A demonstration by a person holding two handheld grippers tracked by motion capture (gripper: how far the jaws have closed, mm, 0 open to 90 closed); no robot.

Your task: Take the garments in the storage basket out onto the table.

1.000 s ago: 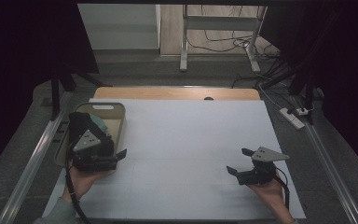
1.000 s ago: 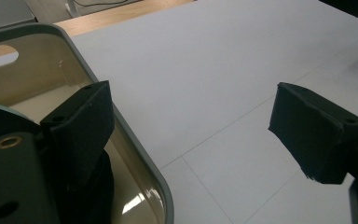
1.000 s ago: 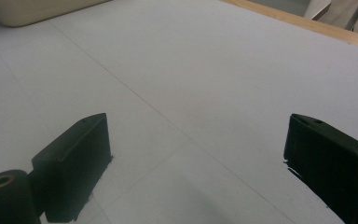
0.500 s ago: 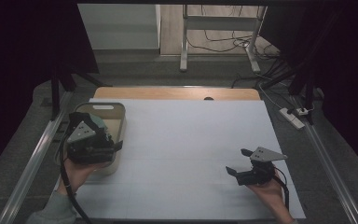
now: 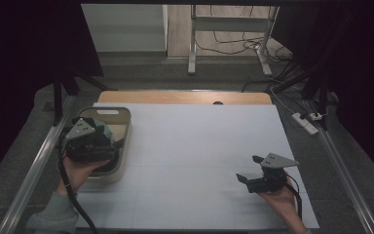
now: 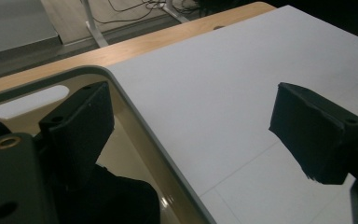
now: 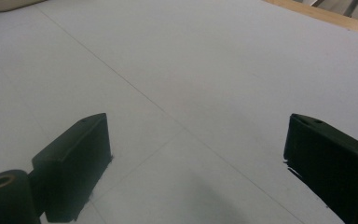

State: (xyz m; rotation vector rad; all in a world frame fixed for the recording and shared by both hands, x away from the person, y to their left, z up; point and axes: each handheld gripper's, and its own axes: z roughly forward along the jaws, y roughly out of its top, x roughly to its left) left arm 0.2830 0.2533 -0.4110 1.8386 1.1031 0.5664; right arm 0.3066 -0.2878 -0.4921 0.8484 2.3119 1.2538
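Observation:
A beige bin (image 5: 121, 117) with rounded corners stands at the left edge of the white sheet (image 5: 195, 146). My left gripper (image 5: 114, 139) hangs over the bin's near right part, held by a hand in a grey-green sleeve. In the left gripper view this gripper (image 6: 193, 107) is open and straddles the bin's rim (image 6: 144, 135), one jaw over the inside, the other over the sheet. Something dark (image 6: 121, 200) lies in the bin below; I cannot tell what it is. My right gripper (image 5: 249, 168) rests low on the sheet at the near right, open (image 7: 200, 130), with bare sheet between its jaws.
A wooden table edge (image 5: 175, 96) shows beyond the sheet. A power strip (image 5: 306, 122) lies on the floor at the right. Metal rails run along both sides of the table. The bin's corner (image 7: 0, 3) shows far off in the right gripper view.
My left gripper has risen a little and drifted toward the far left over the bin. The right gripper has kept still.

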